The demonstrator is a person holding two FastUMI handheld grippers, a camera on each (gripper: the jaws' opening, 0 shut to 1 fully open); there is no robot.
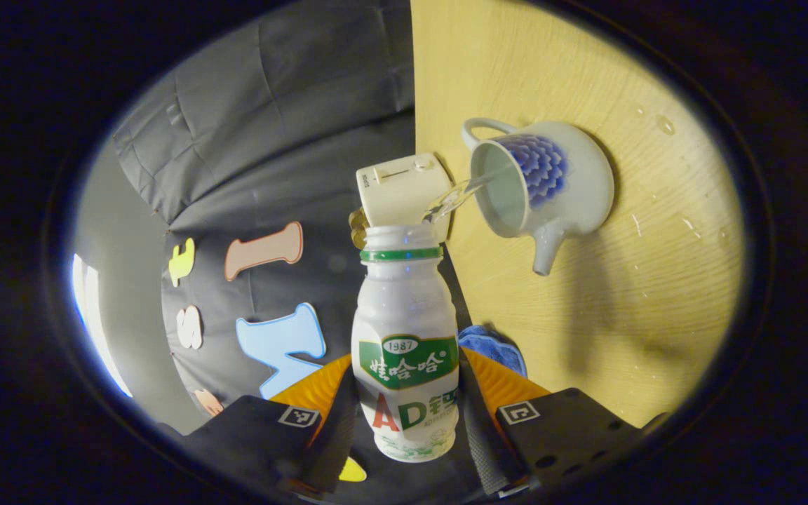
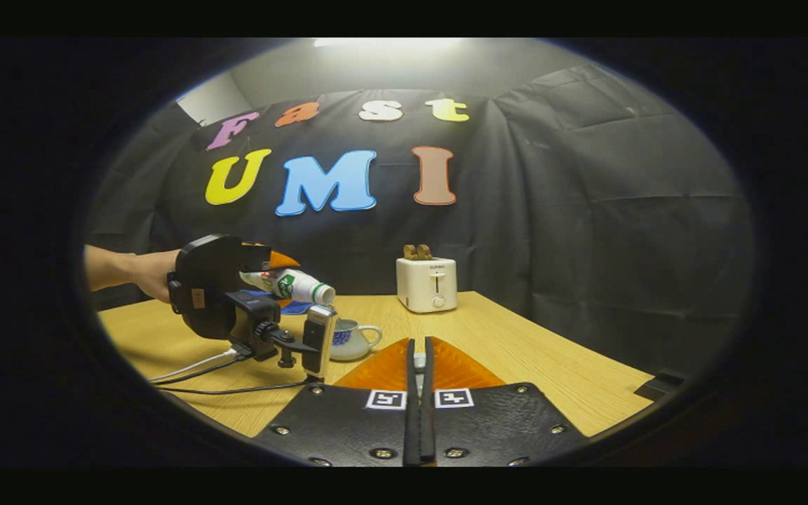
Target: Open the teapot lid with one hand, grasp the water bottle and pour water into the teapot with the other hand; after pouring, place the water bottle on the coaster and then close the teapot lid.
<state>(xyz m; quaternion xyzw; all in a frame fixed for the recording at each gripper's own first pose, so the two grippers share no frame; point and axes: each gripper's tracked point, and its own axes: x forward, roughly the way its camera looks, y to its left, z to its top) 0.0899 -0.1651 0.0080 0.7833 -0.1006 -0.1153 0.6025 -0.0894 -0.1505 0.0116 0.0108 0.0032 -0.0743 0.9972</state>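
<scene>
One water bottle (image 1: 405,344), tipped, mouth toward teapot (image 1: 541,186)

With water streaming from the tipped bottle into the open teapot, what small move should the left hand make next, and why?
Probably hold the tilt a little longer, then roll the water bottle upright. The left hand-held gripper clamps it, and a thin stream runs from its mouth into the lidless teapot. Droplets already lie on the table, so the mouth should stay over the opening.

You have the white, green-labelled water bottle (image 1: 405,351) tipped with its open mouth over the lidless teapot (image 1: 541,186), white with a blue pattern, water streaming in, on the table's left side.
</scene>
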